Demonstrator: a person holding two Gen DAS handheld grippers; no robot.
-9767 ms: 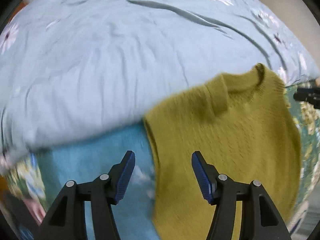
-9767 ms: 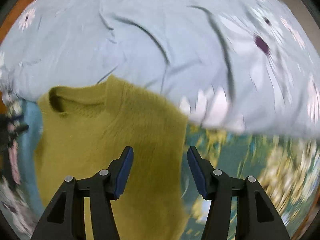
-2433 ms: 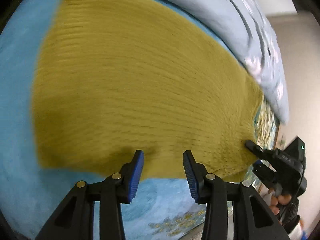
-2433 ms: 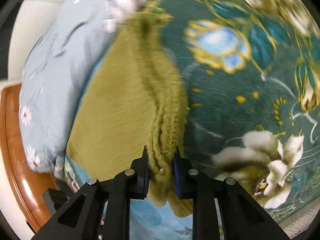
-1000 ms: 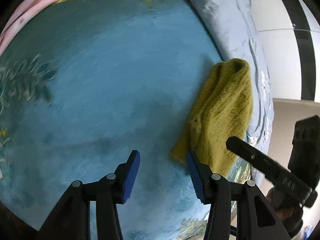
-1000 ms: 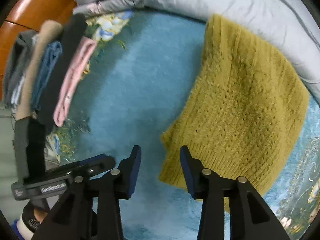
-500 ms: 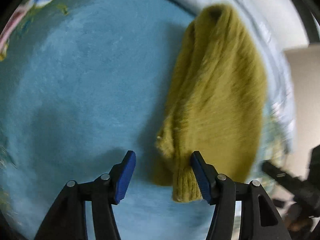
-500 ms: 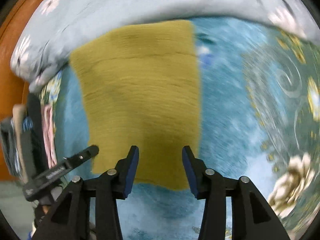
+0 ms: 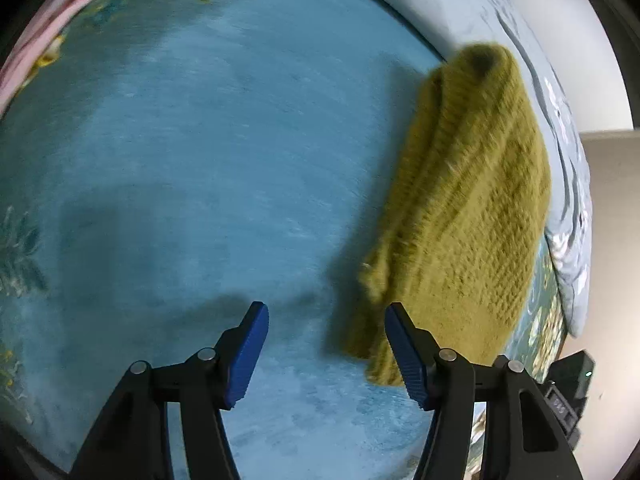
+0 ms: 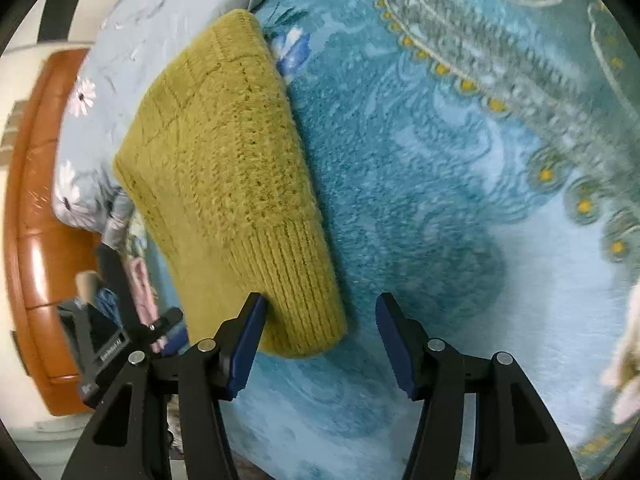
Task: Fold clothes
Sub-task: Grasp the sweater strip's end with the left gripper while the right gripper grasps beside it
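Mustard-yellow knit sweater (image 10: 224,184) lay folded into a narrow stack on the blue plush blanket (image 9: 200,152) covering the bed, its far end up against the pale grey floral duvet (image 10: 132,28), ribbed hem nearest the cameras. Left claw (image 9: 326,350) was released, jaws having just been opening, nothing pinched; the sweater's near corner sat just beside its right-hand pad, apart from it as far as the blur allowed. Right claw (image 10: 318,342) was likewise released, jaws having just been opening; the ribbed hem lay partly in the gap and close against the left-hand pad, but the pads were not pressing on it. In the right wrist view the other claw showed at lower left, in front of a stack of folded garments (image 10: 136,280) and the wooden bed frame (image 10: 36,208). Judged step: the fold on this sweater looked finished and both claws were let go of it. Next move probably called for gripping the folded stack on both sides without letting the layers slip, then carrying it to the stack, or fetching another garment.
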